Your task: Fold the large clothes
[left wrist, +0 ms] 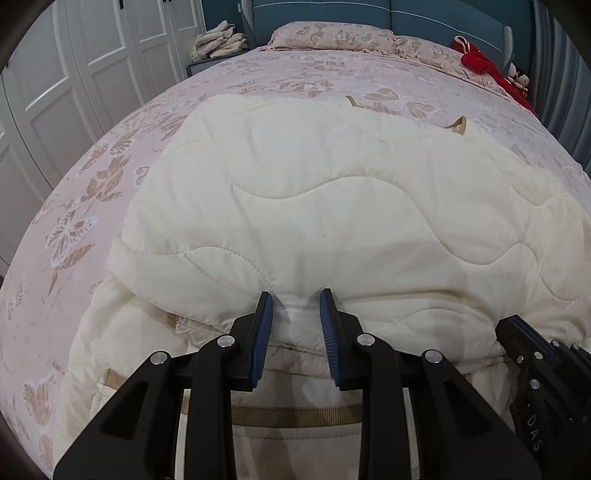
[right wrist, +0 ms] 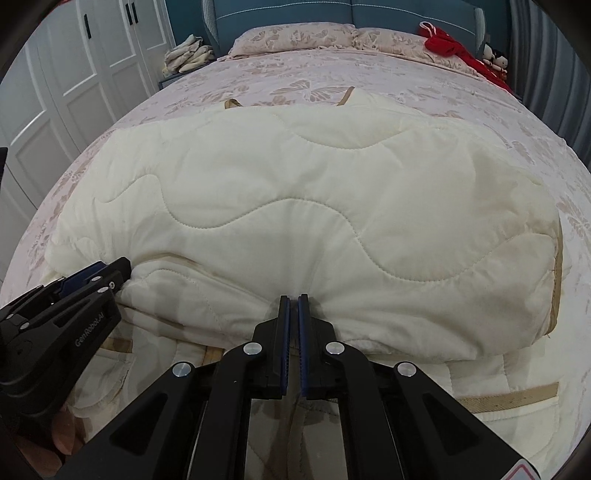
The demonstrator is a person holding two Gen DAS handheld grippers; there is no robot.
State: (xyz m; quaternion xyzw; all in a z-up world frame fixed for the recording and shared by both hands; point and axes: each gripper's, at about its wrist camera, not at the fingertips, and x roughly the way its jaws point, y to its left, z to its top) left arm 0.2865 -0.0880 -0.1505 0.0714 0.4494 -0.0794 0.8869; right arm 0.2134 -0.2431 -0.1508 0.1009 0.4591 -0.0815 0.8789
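A cream quilted jacket (left wrist: 332, 206) with tan trim lies folded on the bed; it also shows in the right wrist view (right wrist: 295, 206). My left gripper (left wrist: 295, 299) stands at the near edge of the folded upper layer, jaws partly apart with a bunch of the cream fabric between them. My right gripper (right wrist: 293, 301) is shut on the same near edge, further right. Each gripper shows in the other's view: the right one at the lower right (left wrist: 517, 325), the left one at the lower left (right wrist: 118, 269).
The bed (left wrist: 110, 173) has a pink butterfly-pattern cover. Pillows (left wrist: 332, 35) lie at the headboard. Red cloth and dolls (left wrist: 480, 59) sit at the far right. Folded cream clothes (left wrist: 219, 42) rest on a nightstand. White wardrobe doors (left wrist: 74, 74) stand left.
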